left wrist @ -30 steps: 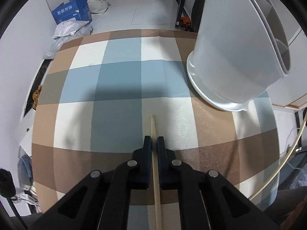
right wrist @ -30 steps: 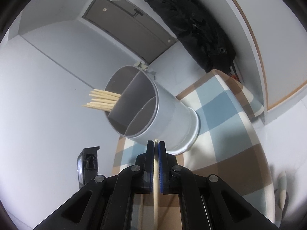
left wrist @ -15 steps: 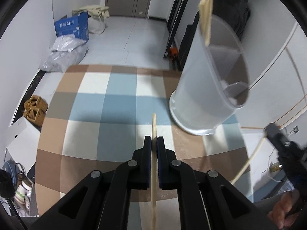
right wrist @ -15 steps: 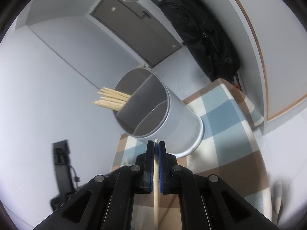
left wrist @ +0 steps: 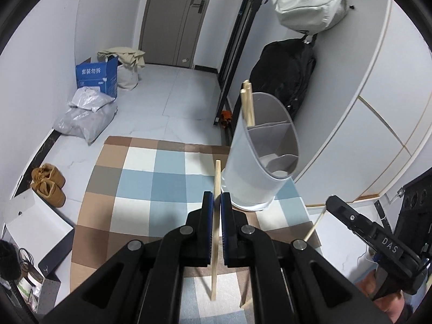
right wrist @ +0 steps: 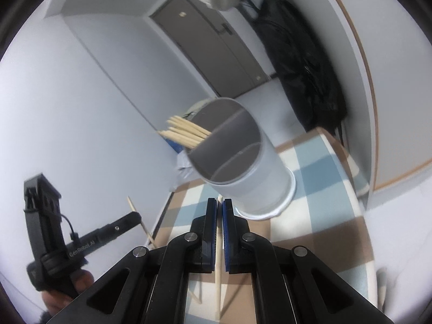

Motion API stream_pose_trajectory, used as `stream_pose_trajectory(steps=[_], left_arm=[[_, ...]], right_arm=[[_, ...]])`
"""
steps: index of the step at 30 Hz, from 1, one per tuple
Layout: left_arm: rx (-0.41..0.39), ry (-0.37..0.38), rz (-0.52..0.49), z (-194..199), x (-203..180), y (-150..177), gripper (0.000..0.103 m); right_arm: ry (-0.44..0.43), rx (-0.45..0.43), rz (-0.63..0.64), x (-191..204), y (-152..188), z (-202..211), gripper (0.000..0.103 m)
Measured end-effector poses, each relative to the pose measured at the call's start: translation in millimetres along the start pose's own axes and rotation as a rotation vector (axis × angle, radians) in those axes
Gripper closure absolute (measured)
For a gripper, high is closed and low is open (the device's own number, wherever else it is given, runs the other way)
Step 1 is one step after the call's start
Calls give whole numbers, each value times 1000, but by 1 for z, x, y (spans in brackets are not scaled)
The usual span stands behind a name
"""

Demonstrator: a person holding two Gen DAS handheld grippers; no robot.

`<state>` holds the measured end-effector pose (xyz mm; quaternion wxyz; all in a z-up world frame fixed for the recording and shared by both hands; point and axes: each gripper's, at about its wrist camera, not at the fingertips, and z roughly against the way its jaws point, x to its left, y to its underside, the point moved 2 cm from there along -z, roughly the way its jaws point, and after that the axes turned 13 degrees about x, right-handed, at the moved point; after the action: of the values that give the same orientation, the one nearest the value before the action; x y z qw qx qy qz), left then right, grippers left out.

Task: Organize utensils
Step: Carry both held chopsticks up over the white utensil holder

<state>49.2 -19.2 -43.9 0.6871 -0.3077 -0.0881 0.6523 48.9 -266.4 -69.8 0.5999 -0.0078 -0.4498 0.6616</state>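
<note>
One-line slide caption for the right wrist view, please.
Right claw grips a chopstick before the divided grey holder; left claw holds another chopstick.

Black left gripper; silver screws; blue-lined jaws.

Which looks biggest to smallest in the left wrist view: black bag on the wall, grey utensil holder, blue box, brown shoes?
1. black bag
2. grey utensil holder, nearly the same as the bag and nearer the camera, so treat that order as unsure
3. blue box
4. brown shoes
</note>
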Motion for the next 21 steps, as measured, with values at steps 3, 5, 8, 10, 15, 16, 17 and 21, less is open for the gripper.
stream_pose_trajectory(steps=[3, 5, 8, 10, 15, 16, 17, 21], left_arm=[[-24, 5, -19, 11, -4, 2, 102], [-30, 18, -18, 19, -8, 4, 102], [-35, 33, -4, 21, -10, 2, 102], [-39, 37, -9, 23, -11, 3, 102], [-51, 51, -26, 31, -14, 4, 102], [-51, 56, -30, 33, -15, 4, 102], [-55, 57, -34, 35, -16, 4, 102], [-64, 66, -56, 41, -21, 1, 102]], right_arm=[[27, -21, 65, 14, 2, 4, 100], [48, -36, 102, 22, 4, 6, 100], [96, -47, 144, 32, 7, 5, 100], [110, -56, 156, 35, 7, 6, 100], [134, -92, 183, 41, 7, 14, 100], [138, -98, 185, 41, 5, 16, 100], [140, -102, 187, 43, 5, 17, 100], [151, -131, 210, 48, -3, 24, 100]])
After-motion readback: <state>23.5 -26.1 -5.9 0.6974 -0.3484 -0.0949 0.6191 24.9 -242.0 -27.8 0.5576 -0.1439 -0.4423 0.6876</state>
